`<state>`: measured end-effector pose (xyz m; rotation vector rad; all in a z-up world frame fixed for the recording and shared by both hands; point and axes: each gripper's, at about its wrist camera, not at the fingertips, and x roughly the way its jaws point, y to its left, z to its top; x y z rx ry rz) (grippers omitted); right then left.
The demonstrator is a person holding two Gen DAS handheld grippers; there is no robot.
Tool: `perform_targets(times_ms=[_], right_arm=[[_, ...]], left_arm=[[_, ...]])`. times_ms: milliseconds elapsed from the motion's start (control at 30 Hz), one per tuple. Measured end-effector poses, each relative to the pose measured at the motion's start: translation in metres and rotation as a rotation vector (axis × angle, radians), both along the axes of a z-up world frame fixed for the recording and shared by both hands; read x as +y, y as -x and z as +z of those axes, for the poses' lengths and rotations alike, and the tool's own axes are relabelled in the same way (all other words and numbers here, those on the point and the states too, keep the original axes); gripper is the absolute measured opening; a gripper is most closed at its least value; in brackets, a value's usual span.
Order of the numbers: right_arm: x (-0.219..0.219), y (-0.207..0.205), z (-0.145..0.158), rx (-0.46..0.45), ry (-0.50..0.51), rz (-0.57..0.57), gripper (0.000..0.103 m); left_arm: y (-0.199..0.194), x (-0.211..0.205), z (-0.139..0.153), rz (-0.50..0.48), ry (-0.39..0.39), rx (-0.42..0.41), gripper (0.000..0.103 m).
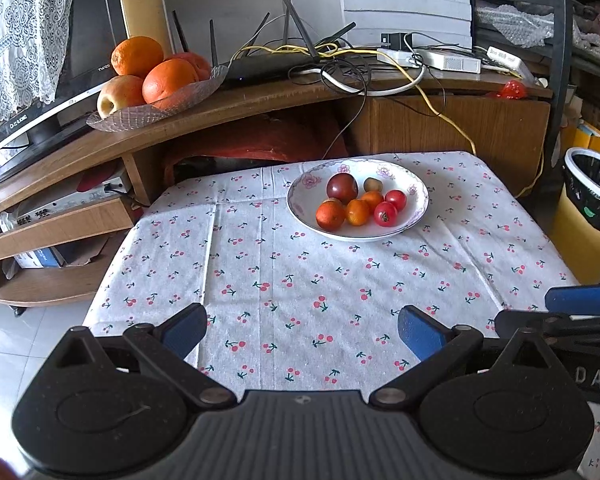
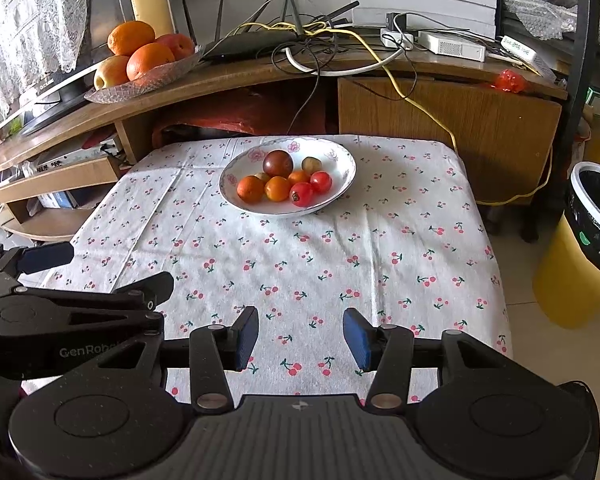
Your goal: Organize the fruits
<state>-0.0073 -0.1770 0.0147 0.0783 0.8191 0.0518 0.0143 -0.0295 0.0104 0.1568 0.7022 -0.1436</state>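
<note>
Cluttered living-room corner: wooden TV stand [image 1: 260, 100] along the back wall, loaded with a black router [image 1: 268, 65], tangled cables [image 1: 340, 76] and a glass dish [image 1: 160, 106] of oranges [image 1: 168, 80] and an apple [image 1: 120, 94]. Partly lace-draped television [image 1: 40, 92] at far left. Yellow bin [image 2: 584, 248] with a black liner on the tiled floor at right.

Front and centre, a desk [image 1: 260, 280] under a white cloth printed with cherries. Near its far edge, a white floral-rimmed bowl [image 1: 418, 196], seen slightly right of centre from the left wrist and slightly left of centre from the right. Inside the bowl, bunched together: a dark red round fruit [image 1: 342, 187] at the back, a small brownish-green fruit [image 1: 373, 184] just beside it, three small orange fruits [image 1: 357, 212] in front and two small red fruits [image 1: 385, 214] on the right side. All fruit lying within the bowl, nothing loose on the cloth.

Left tongs [image 1: 302, 330] over the near edge of the desk, blue-padded fingers [image 1: 188, 330] spread wide, nothing between them. Right tongs [image 2: 300, 338] likewise over the near edge, blue pads parted to a narrower gap, also empty. Both well short of the bowl, pointed toward it. Side by side: a blue finger of the right tongs showing at the right edge of the left-wrist view, the left tongs' black linkage filling the left edge of the right-wrist view.
</note>
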Motion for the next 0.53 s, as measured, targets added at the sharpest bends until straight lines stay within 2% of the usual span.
perform_targets(times_ms=[533], right_arm=[[-0.0013,-0.0001,0.0001,-0.005,-0.003,-0.007,0.046]], left_arm=[[-0.0007,0.0012,-0.0013,0.022,-0.014,-0.010,0.103]])
